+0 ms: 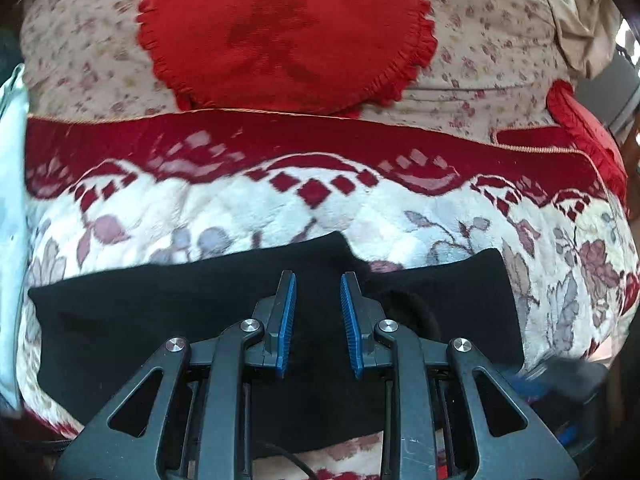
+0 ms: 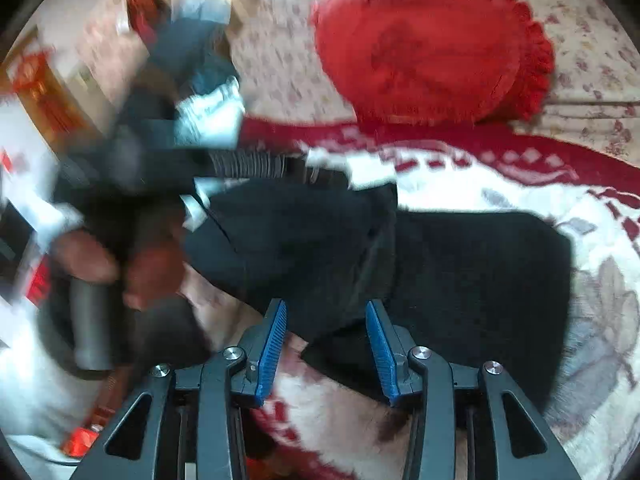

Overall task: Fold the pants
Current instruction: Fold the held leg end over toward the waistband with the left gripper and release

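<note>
On my left wrist view, the left gripper [image 1: 318,280] hangs over the black pants [image 1: 168,304], its fingers apart with nothing between them. The pants lie flat on the floral blanket [image 1: 224,208]; a red cushion [image 1: 280,32] sits beyond.

On my right wrist view, blurred, the right gripper [image 2: 326,308] has its fingers wide apart at the near edge of the pants [image 2: 460,264]. The left hand [image 2: 120,264] shows at left.

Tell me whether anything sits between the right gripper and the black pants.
Nothing visible does. The right gripper is open right at the near edge of the black pants, with only the floral blanket beneath.
</note>
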`<state>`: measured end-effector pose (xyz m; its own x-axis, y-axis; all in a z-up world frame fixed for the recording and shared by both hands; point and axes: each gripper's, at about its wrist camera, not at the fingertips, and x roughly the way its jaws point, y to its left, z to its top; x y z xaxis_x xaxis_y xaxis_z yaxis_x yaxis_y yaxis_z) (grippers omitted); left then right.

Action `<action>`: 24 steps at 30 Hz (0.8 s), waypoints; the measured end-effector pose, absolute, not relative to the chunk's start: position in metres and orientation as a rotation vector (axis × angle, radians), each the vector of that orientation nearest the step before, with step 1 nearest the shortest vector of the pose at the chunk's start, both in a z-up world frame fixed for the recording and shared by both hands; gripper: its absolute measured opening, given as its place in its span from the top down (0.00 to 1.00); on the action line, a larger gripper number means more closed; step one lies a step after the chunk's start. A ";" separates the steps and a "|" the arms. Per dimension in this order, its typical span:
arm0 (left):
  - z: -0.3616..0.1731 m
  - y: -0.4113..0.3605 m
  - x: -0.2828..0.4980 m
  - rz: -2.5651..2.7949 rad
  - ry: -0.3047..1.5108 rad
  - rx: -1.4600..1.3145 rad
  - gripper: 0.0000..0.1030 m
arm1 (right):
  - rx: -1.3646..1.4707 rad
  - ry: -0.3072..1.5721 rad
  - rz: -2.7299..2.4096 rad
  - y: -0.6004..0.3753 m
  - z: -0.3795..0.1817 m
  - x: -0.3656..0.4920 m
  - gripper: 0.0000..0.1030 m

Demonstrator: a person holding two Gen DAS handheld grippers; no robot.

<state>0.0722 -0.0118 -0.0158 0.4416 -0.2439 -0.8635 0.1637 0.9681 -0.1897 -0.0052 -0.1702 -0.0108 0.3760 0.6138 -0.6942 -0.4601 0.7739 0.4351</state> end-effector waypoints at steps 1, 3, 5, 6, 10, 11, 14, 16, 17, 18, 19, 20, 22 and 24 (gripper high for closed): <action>-0.017 -0.011 0.066 -0.249 1.082 -0.086 0.79 | 0.207 0.941 0.663 -0.184 -0.003 -0.005 0.61; -0.021 -0.017 0.061 -0.247 1.092 -0.076 0.79 | 0.232 0.890 0.550 -0.217 0.009 -0.004 0.61; -0.028 -0.025 0.054 -0.271 1.112 -0.081 0.78 | 0.212 0.887 0.460 -0.234 0.008 0.002 0.61; -0.033 -0.029 0.050 -0.284 1.134 -0.094 0.78 | 0.197 0.909 0.415 -0.241 0.003 0.007 0.61; -0.052 -0.037 0.045 -0.290 1.207 -0.158 0.77 | 0.221 0.942 0.385 -0.251 -0.010 0.018 0.61; -0.054 -0.039 0.044 -0.284 1.208 -0.166 0.73 | 0.231 0.943 0.387 -0.251 -0.012 0.019 0.61; -0.053 -0.043 0.042 -0.269 1.198 -0.217 0.63 | 0.239 0.948 0.393 -0.255 -0.014 0.024 0.61; -0.051 -0.044 0.043 -0.280 1.203 -0.265 0.61 | 0.234 0.956 0.393 -0.255 -0.015 0.025 0.61; -0.049 -0.043 0.044 -0.284 1.207 -0.283 0.61 | 0.231 0.959 0.392 -0.254 -0.014 0.023 0.61; -0.048 -0.043 0.044 -0.283 1.205 -0.291 0.61 | 0.230 0.962 0.390 -0.255 -0.014 0.021 0.61; -0.045 -0.042 0.044 -0.285 1.198 -0.302 0.61 | 0.231 0.964 0.388 -0.257 -0.014 0.019 0.61; -0.045 -0.041 0.044 -0.286 1.197 -0.311 0.61 | 0.235 0.964 0.386 -0.258 -0.014 0.017 0.61; -0.045 -0.036 0.044 -0.293 1.213 -0.352 0.61 | 0.244 0.967 0.383 -0.261 -0.016 0.017 0.61; -0.045 -0.029 0.043 -0.301 1.215 -0.404 0.61 | 0.247 0.968 0.378 -0.263 -0.017 0.016 0.61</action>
<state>0.0432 -0.0291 -0.0450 0.3230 -0.4339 -0.8411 0.0095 0.8902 -0.4556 0.0164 -0.2632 -0.0169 0.5099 0.4188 -0.7514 -0.2013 0.9073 0.3691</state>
